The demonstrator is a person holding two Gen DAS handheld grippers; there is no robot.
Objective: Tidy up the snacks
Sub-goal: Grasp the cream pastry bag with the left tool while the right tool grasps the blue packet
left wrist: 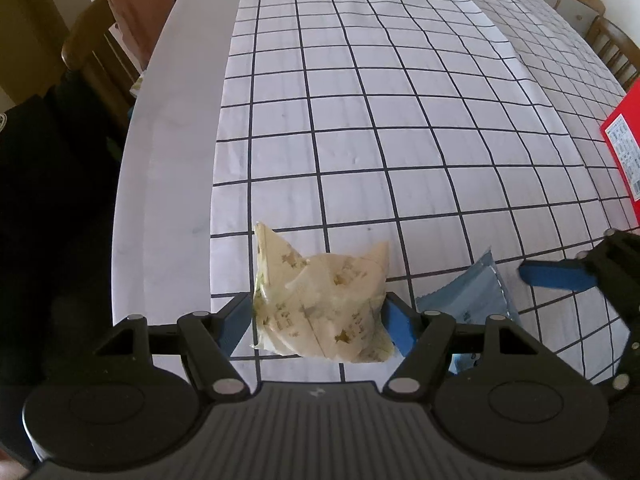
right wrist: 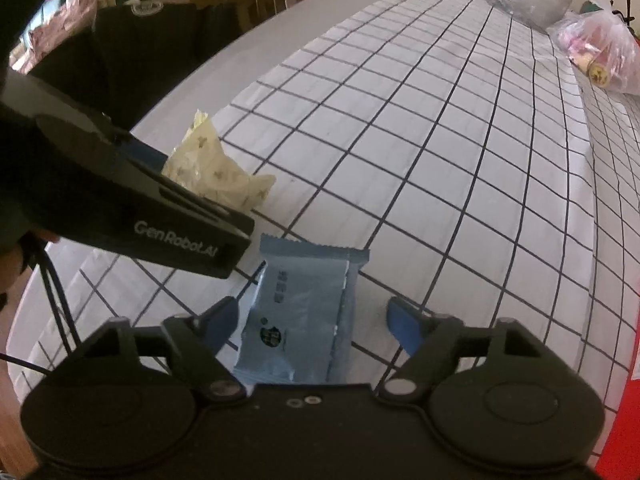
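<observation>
My left gripper point(left wrist: 320, 316) clamps one cream snack packet point(left wrist: 320, 304); my right gripper point(right wrist: 316, 320) straddles one blue snack packet point(right wrist: 296, 320), one pad clear of it.

We see a surface point(left wrist: 400, 100) covered by a white cloth ruled in a dark grid, with a plain white band along one edge. On it lie a blue snack packet point(right wrist: 296, 320), flat, and near it a crumpled cream packet point(left wrist: 320, 308). A red box point(left wrist: 624, 148) sits at one side, and filled plastic bags point(right wrist: 600, 52) lie at the far end.
</observation>
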